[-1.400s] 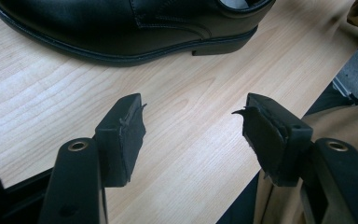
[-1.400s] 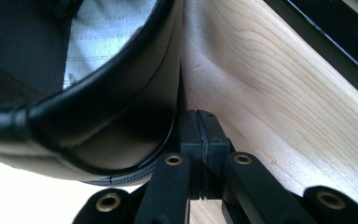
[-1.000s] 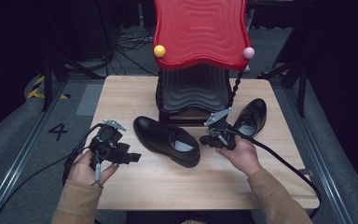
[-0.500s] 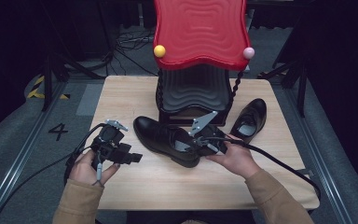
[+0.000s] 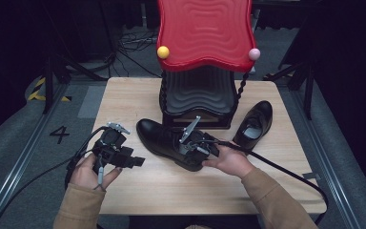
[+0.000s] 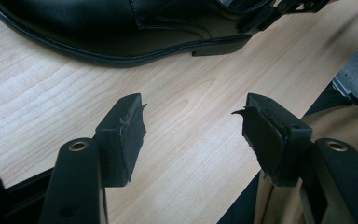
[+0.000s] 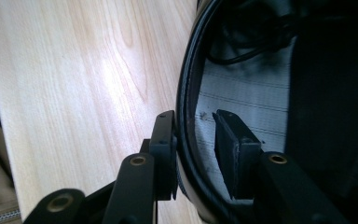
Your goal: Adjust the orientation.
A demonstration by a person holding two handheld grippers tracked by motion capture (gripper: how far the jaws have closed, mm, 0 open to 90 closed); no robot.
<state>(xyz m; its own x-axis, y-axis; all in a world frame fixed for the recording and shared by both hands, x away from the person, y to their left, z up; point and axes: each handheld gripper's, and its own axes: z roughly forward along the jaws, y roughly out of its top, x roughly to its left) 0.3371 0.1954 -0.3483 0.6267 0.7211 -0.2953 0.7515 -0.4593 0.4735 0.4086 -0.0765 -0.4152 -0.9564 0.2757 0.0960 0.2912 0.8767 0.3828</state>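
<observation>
Right hand-held gripper (image 5: 187,143) level, straddling shoe (image 5: 164,139) collar

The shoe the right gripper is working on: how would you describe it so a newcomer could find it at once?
Start at the tall red wavy-fronted stand at the far side of the light wooden table. Directly in front of its black base lies a black leather dress shoe on its sole, toe toward the left. Unlike the second black shoe off to the right, this one has the right gripper straddling its heel rim.

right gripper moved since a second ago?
Yes. The right gripper went left, from the shoe right of the red stand to the middle shoe; jaws just opened, straddling its collar.
</observation>
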